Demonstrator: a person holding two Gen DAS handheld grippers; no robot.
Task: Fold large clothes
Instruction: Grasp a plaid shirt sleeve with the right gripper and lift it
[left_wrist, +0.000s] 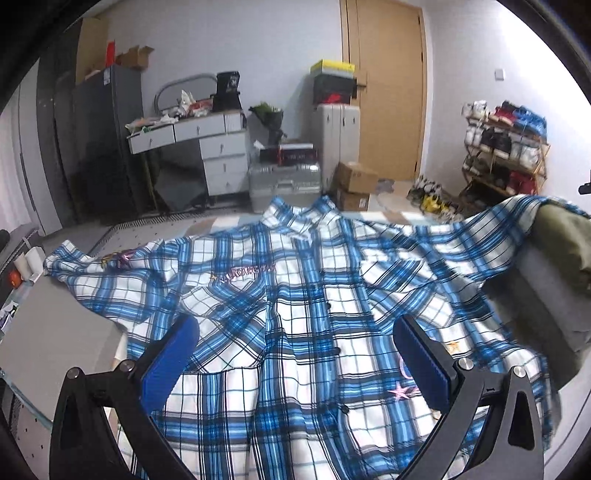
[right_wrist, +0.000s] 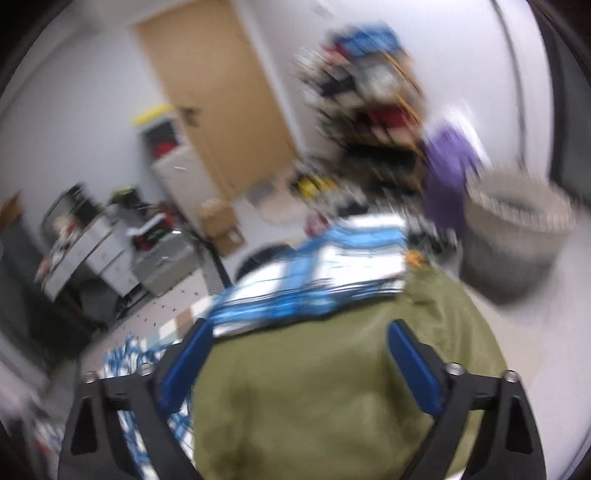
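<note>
Shirt: your plaid shirt (left_wrist: 295, 295) lies spread, unfolded; right sleeve draped on olive garment (right_wrist: 332, 387).
Left gripper (left_wrist: 295, 362): jaws apart, empty.
Right gripper (right_wrist: 299, 365): jaws apart, empty.
Remaining: every fold.

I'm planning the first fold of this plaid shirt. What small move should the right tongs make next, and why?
Probably reach the right tongs, which are open and hold nothing, forward to the plaid shirt sleeve draped over the olive cushion. That sleeve lies off the flat surface; the left tongs hover open over the shirt front.
</note>
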